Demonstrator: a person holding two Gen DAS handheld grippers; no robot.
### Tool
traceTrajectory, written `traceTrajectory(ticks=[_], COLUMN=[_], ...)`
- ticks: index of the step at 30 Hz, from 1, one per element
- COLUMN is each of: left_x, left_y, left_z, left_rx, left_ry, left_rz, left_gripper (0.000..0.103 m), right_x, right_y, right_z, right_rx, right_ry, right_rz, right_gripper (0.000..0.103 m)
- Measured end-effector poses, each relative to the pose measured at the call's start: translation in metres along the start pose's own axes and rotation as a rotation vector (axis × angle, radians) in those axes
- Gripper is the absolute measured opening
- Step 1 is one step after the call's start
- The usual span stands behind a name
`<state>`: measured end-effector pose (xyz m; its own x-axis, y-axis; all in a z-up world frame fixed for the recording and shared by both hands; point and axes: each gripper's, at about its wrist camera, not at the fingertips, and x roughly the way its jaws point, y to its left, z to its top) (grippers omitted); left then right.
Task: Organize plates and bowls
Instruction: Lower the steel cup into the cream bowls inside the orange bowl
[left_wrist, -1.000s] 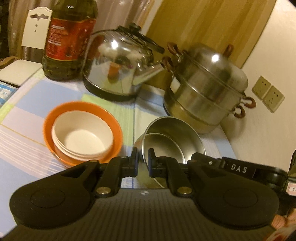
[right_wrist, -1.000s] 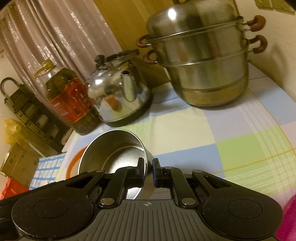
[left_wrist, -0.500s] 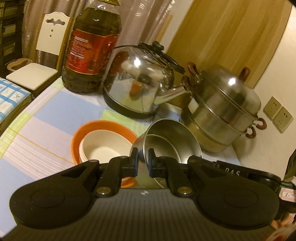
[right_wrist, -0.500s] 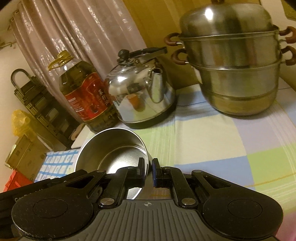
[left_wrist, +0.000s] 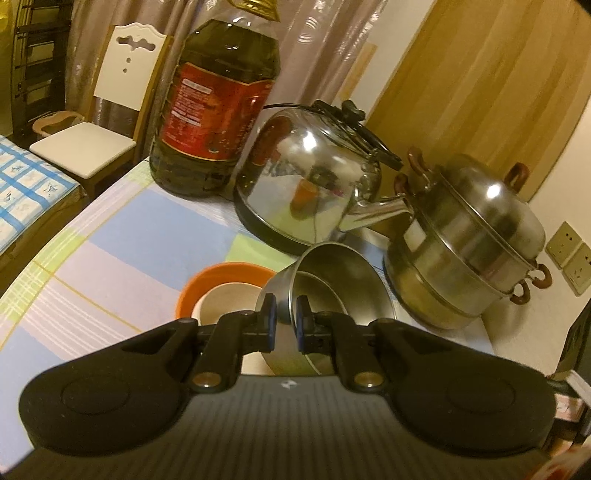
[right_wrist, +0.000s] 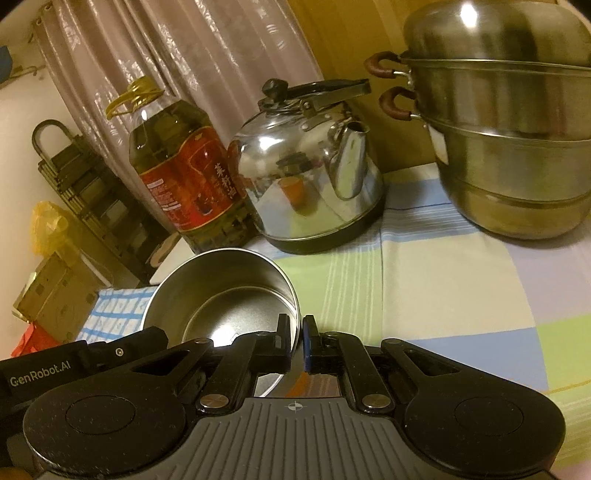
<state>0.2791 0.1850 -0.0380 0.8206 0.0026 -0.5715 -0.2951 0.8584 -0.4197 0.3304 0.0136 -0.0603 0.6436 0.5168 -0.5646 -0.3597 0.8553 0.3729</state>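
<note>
Both tongs, left (left_wrist: 282, 317) and right (right_wrist: 296, 341), are clamped on opposite sides of the thin rim of a round, brushed-steel bowl (right_wrist: 221, 291), held tilted above the checked counter (right_wrist: 443, 280). Just beside it, a cream bowl (left_wrist: 229, 301) nests in a glossy orange plate (left_wrist: 225, 271).

Black grippers (left_wrist: 282, 321), blue-padded jaws, brass screws, ribbed grey bases
</note>
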Motion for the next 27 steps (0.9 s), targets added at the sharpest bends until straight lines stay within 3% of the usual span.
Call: traceTrajectory(ticks=[27], left_x=[0.023], left_y=[0.03], left_z=[0.002], left_rx=[-0.089], left_ry=[0.024], left_rz=[0.055], left_gripper=[0.008], right_x=[0.042], right_y=[0.007], right_z=[-0.008], right_rx=[-0.019], right_ry=[0.054], right_rz=[0.019], right_gripper=[0.007])
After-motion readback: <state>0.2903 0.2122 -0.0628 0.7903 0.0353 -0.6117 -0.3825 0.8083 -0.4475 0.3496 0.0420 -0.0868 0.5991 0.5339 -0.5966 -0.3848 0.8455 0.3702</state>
